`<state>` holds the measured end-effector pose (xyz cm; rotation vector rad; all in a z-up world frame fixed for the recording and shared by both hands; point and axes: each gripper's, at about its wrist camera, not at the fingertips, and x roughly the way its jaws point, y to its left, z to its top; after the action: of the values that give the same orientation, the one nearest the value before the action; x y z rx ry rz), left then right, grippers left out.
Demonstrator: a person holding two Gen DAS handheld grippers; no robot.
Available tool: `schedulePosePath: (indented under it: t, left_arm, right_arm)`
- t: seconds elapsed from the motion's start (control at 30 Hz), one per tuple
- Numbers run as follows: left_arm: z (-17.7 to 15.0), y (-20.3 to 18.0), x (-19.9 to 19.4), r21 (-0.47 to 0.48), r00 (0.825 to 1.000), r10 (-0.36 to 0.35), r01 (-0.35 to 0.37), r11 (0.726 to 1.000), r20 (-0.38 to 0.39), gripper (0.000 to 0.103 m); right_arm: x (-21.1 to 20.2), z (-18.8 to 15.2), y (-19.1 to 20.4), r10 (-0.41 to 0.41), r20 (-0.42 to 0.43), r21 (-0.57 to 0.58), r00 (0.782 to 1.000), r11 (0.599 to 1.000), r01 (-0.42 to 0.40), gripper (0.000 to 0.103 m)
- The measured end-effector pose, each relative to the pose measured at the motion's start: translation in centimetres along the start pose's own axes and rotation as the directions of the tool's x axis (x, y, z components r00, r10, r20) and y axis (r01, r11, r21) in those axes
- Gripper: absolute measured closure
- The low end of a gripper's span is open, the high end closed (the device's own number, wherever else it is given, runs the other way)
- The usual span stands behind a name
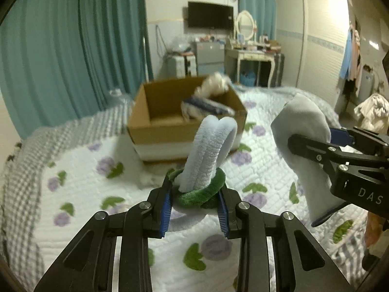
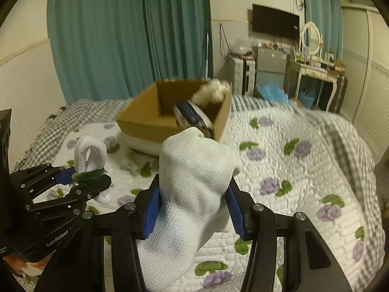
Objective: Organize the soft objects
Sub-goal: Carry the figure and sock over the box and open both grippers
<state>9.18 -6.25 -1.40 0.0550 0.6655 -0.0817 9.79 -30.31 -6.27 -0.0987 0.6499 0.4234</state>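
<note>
My left gripper [image 1: 195, 194] is shut on a fuzzy sock [image 1: 209, 155], pale blue with a green cuff, held upright above the bed. It also shows in the right wrist view [image 2: 90, 158]. My right gripper [image 2: 194, 194] is shut on a white knit sock [image 2: 192, 194], which drapes down between the fingers; in the left wrist view it shows at the right [image 1: 306, 146]. Ahead stands an open cardboard box [image 1: 155, 126] [image 2: 145, 119] holding a blue striped soft item [image 1: 206, 107] and a cream fluffy item [image 1: 214, 85].
The bed has a white quilt with purple flowers [image 2: 291, 170] and a grey checked edge [image 1: 19, 182]. Teal curtains [image 2: 121, 36] hang behind. A dressing table [image 1: 250, 56], wardrobe [image 1: 321, 41] and wall TV [image 1: 210, 14] stand beyond the bed's far end.
</note>
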Motion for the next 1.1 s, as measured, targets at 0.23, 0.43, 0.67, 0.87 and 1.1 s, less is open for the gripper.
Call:
schedulePosePath:
  t: [0.23,0.43,0.67,0.87,1.1]
  left_arm:
    - [3.0,1.8,-3.9,0.018,0.994,0.042,-0.044,0.999,0.101,0.072]
    - [5.5,3.1,-4.2,0.030,0.987,0.058,-0.063,0.998,0.148,0.072]
    - [8.8,4.9,0.2,0.004,0.989,0.054,-0.055,0.998,0.137,0.072]
    - [12.2,6.7,5.8,-0.018,0.993,0.068,-0.066,0.998,0.100,0.072]
    - [12.4,6.3,12.5,-0.002,0.997,0.073,-0.073,0.997,0.031,0.072]
  right_arm:
    - [-3.9,3.6,3.1,0.027,0.087,-0.055,0.996,0.998,-0.022,0.053]
    - [-4.5,7.3,5.2,0.035,0.143,-0.108,0.989,0.994,-0.020,0.053]
    - [-1.6,11.9,6.2,0.032,0.176,-0.141,0.984,0.990,-0.007,0.053]
    - [3.2,15.2,5.3,0.013,0.174,-0.144,0.985,0.989,0.012,0.053]
    - [10.2,17.5,2.3,-0.010,0.142,-0.085,0.990,0.996,0.023,0.053]
